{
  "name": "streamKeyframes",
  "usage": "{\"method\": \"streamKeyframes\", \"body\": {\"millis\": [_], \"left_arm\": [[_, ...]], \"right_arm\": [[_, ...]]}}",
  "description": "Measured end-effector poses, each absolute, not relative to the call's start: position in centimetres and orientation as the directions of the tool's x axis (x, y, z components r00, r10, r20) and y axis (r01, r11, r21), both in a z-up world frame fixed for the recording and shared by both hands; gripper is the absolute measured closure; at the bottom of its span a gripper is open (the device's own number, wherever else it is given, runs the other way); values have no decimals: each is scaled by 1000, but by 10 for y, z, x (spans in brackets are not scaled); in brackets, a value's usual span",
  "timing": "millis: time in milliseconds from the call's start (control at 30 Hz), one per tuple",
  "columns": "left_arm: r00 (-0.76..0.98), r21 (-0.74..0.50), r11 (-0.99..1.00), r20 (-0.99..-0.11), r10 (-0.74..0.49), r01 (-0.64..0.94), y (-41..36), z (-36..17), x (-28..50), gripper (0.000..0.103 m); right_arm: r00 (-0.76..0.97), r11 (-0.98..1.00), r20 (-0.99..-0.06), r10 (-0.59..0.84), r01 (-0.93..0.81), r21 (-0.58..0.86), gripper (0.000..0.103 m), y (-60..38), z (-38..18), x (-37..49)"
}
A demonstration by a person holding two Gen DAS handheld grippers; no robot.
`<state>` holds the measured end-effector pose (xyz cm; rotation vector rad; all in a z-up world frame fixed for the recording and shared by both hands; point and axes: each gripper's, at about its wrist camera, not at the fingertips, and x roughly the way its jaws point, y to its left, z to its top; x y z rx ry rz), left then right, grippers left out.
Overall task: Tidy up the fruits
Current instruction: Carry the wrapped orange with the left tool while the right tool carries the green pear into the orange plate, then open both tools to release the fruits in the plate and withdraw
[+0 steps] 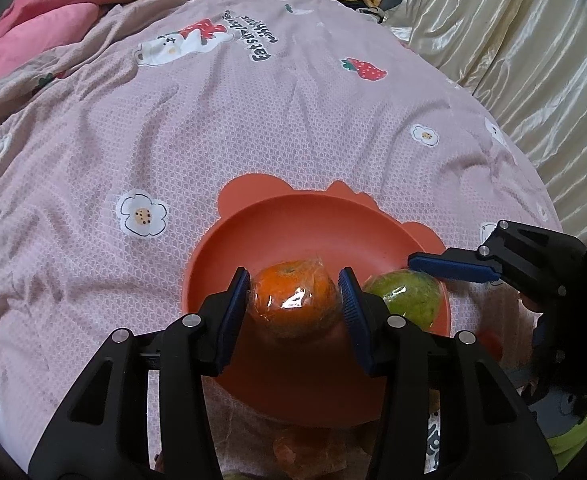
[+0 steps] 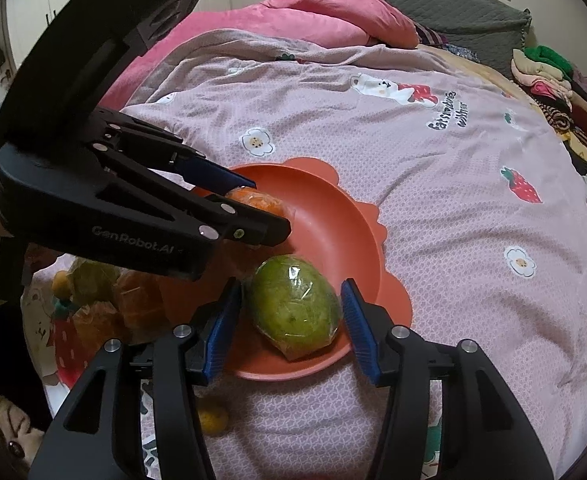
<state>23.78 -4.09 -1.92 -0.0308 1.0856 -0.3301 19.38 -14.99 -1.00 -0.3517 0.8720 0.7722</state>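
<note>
An orange-red scalloped bowl (image 1: 253,216) sits on the pink patterned bedspread. My left gripper (image 1: 293,292) is shut on a plastic-wrapped orange (image 1: 293,300) inside the bowl, with both blue pads against its sides. A wrapped green fruit (image 2: 293,304) lies at the bowl's near rim (image 2: 373,264). My right gripper (image 2: 289,312) stands open around it, with small gaps on both sides. In the right wrist view the left gripper (image 2: 253,204) reaches in from the left over the orange (image 2: 253,200). The green fruit (image 1: 405,296) also shows in the left wrist view, beside the orange.
More wrapped fruits (image 2: 105,304) lie in a heap left of the bowl, and a small yellow fruit (image 2: 213,420) sits below it. A pink blanket (image 2: 313,12) and a pile of folded clothes (image 2: 553,80) are at the far end. Cream fabric (image 1: 513,60) borders the bed.
</note>
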Motion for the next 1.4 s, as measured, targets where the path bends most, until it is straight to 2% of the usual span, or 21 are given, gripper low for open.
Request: {"method": "streamKeyframes", "body": {"millis": [233,300,633,800,1133,1400], "left_arm": [[430,-194,950,-856,-286,245,-40,-16,236,64],[439,-194,951,-852,-286,243,-39,-11,236,59],[477,-200,955,-831,-284,220,-30,5,227,50],[506,-184,960,-820,-269,212,-25,13,217,44],[567,-179,968,-786,-248,175,-7,29,190,22],[596,-167,972,-769,-232,163,2,39,167,14]], "right_arm": [[415,693,-783,463,-720,27,44,-155,-5,191],[419,694,-781,464,-720,26,43,-155,-4,189],[446,712,-764,467,-702,25,31,-161,5,182],[458,728,-757,466,-685,34,25,-165,9,180],[500,763,-727,470,-644,51,14,-178,21,168],[526,779,-704,477,-624,62,10,-185,31,155]]}}
